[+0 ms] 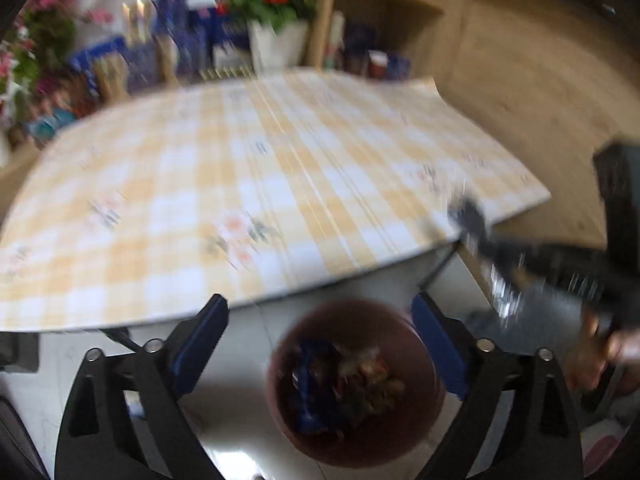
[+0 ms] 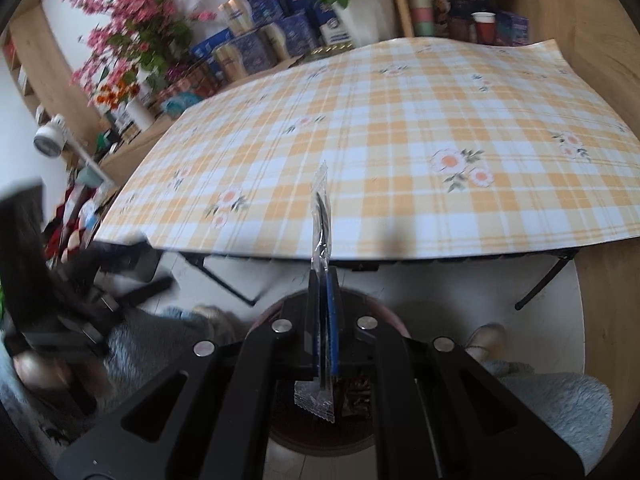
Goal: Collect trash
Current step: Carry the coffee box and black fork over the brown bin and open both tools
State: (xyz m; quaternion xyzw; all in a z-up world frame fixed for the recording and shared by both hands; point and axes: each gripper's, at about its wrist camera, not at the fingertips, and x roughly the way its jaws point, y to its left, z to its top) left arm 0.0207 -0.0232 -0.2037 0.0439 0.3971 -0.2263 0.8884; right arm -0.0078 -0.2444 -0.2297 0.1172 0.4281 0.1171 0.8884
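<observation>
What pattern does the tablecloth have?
Orange-and-white check with small flowers on the tablecloth; clearest in the right wrist view.

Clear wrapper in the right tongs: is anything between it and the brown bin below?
Nothing visible. The right tongs are shut on the clear wrapper, directly over the brown bin. The left tongs are open and empty, off to the side.

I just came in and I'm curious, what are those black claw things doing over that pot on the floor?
A person is tidying up trash with a claw in each hand. The right claw is shut on a clear plastic wrapper and hangs over the brown bin on the floor, right by the edge of the checked tablecloth. The left claw is wide open above the same bin with nothing in it. The bin already holds a pile of wrappers.
</observation>
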